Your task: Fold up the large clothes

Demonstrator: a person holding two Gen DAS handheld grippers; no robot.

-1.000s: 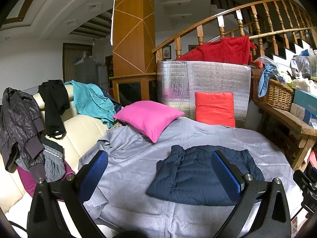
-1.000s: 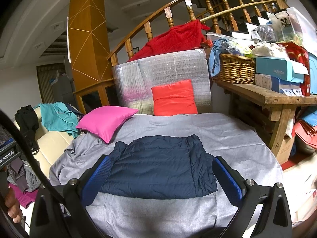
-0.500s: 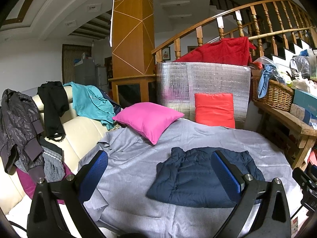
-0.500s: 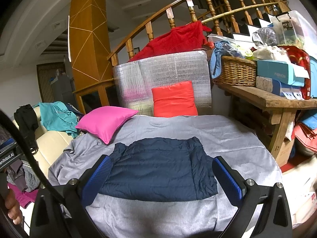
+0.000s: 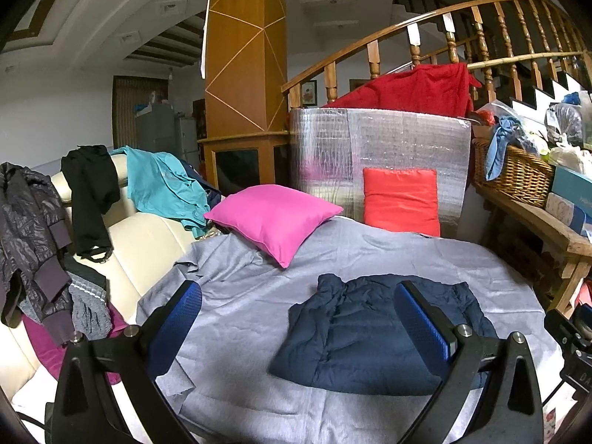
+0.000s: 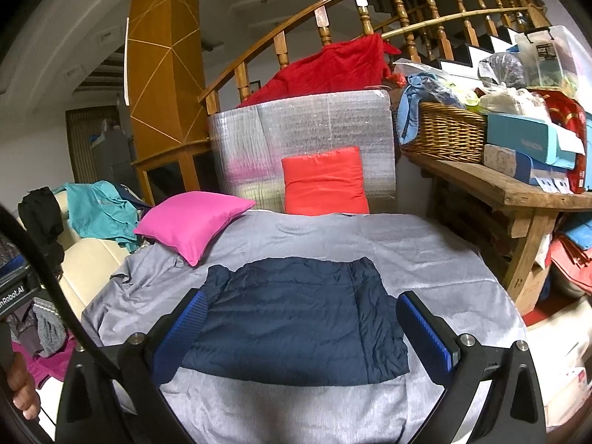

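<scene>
While I look along both tools, the navy jacket (image 6: pixel 296 314) lies flat and folded on the grey sheet (image 6: pixel 425 244), ahead of the jaws, its long side running left to right. My right gripper (image 6: pixel 300 327) looks nearer and faces it straight on; from my left gripper (image 5: pixel 298 318) the jacket sits off to the right. Both have their jaws wide apart, holding nothing. At the left edge I read "nRobot.AI" on a black tag (image 6: pixel 11 296). Other labels are too blurry.

Folded jacket (image 6: pixel 296 314) on the sheet-covered surface (image 6: pixel 425 259)

Two cushions behind it: one (image 6: pixel 192 224) back-left; another (image 6: pixel 323 181) upright against a wrapped panel (image 6: pixel 299 129); basket (image 6: pixel 444 133) on the bench (image 6: pixel 499 185) right; sofa (image 5: pixel 148 236) left.
</scene>
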